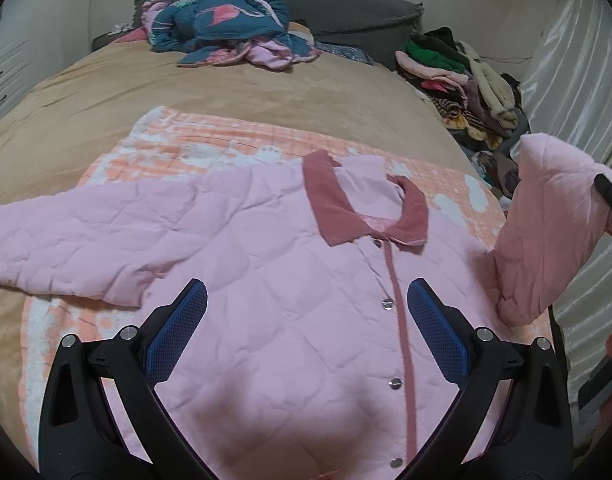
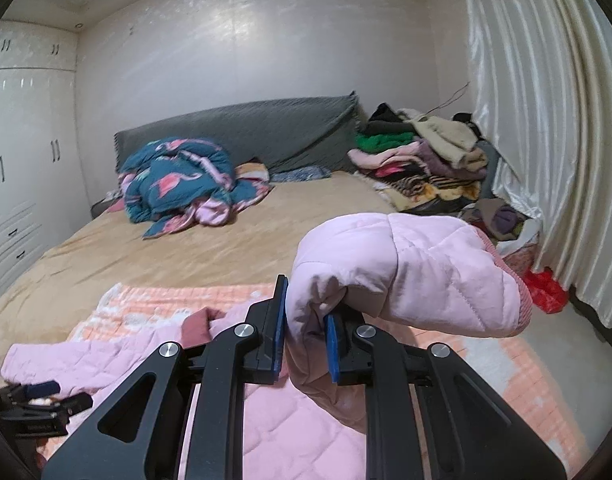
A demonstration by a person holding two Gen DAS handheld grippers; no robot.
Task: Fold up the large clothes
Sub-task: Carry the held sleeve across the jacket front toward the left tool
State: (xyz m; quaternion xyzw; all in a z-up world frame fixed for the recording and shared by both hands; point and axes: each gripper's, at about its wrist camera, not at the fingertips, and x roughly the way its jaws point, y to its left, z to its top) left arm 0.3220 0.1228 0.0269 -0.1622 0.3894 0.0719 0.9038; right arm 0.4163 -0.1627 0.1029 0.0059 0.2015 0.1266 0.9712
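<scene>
Jacket: a pink quilted jacket point(image 1: 274, 280) lies face up, buttoned, on a peach checked blanket point(image 1: 194, 148) spread over the bed point(image 1: 234, 88).
Collar: dark pink collar point(image 1: 334, 200) points toward the headboard.
Left sleeve: spread flat out to the side on the bed.
Right sleeve: the right sleeve point(image 2: 406, 276) is lifted off the bed, cuff end drooping over.
Right tongs: the right tongs point(image 2: 306, 344) are clamped on a bunched fold of that sleeve.
Left tongs: the left tongs point(image 1: 306, 320) hang spread apart over the jacket's front, nothing between them.
Background: rumpled blue quilt point(image 1: 222, 16) and a pile of clothes point(image 1: 466, 80) near the headboard.
</scene>
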